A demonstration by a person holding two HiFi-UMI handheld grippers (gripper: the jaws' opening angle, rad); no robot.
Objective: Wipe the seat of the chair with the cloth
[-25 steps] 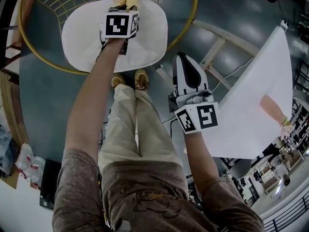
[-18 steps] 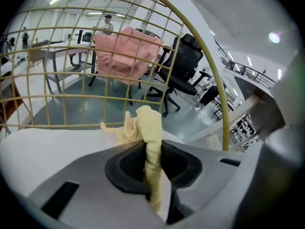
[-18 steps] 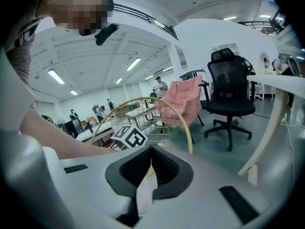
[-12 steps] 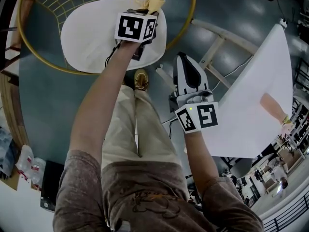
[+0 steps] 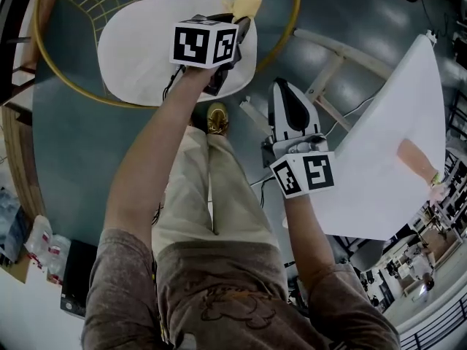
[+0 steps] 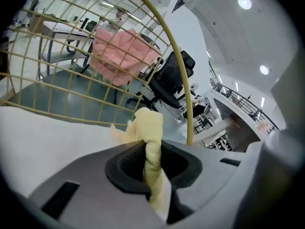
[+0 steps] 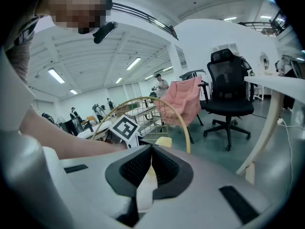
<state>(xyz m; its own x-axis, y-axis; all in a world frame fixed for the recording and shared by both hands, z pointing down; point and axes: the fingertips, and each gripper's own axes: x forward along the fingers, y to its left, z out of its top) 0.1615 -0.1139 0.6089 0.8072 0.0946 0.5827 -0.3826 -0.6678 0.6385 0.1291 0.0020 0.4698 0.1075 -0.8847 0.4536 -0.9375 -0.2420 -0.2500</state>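
My left gripper (image 6: 151, 157) pinches the cloth (image 6: 148, 127), seat (image 5: 146, 44) just below it; my right gripper (image 5: 283, 90), jaws together and empty, has the seat off to its left.

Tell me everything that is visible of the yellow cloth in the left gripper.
The cloth is pale yellow and looks like soft fabric, bunched into a crumpled wad. The left gripper is shut on it: a narrow fold runs between the jaws and the fuller end pokes out ahead of them. It sits at an edge of the chair's white seat, close to the gold wire rim, and seems to rest on the seat.
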